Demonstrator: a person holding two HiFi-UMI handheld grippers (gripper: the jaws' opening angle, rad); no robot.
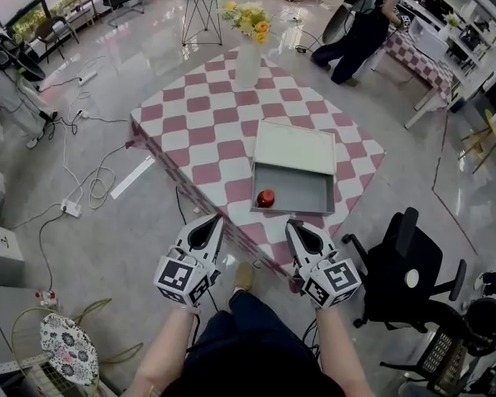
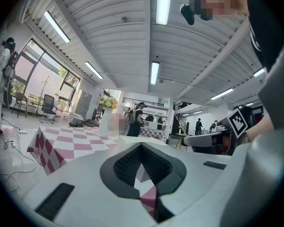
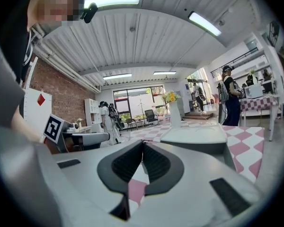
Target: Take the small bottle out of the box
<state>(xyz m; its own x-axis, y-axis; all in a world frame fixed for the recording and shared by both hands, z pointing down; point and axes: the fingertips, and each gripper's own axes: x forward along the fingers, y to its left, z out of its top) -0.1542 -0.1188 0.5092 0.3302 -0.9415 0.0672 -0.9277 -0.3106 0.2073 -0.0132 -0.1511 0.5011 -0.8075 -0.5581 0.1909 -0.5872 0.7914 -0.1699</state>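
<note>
A grey open box [image 1: 293, 190] lies on the pink-and-white checked table [image 1: 198, 106], with its pale lid [image 1: 295, 147] slid toward the far side. A small red object [image 1: 266, 198], apparently the small bottle, sits in the box's near left corner. My left gripper [image 1: 215, 219] and right gripper [image 1: 293, 224] hover side by side just short of the table's near corner, both shut with nothing in them. In the left gripper view the jaws [image 2: 142, 145] meet over the cloth. The right gripper [image 3: 143, 142] points just left of the box [image 3: 194, 135].
A white vase with yellow flowers [image 1: 246, 56] stands at the table's far side. A black office chair [image 1: 405, 271] is close on my right. Cables and a power strip [image 1: 70, 208] lie on the floor to the left. A person [image 1: 360, 23] bends at a far table.
</note>
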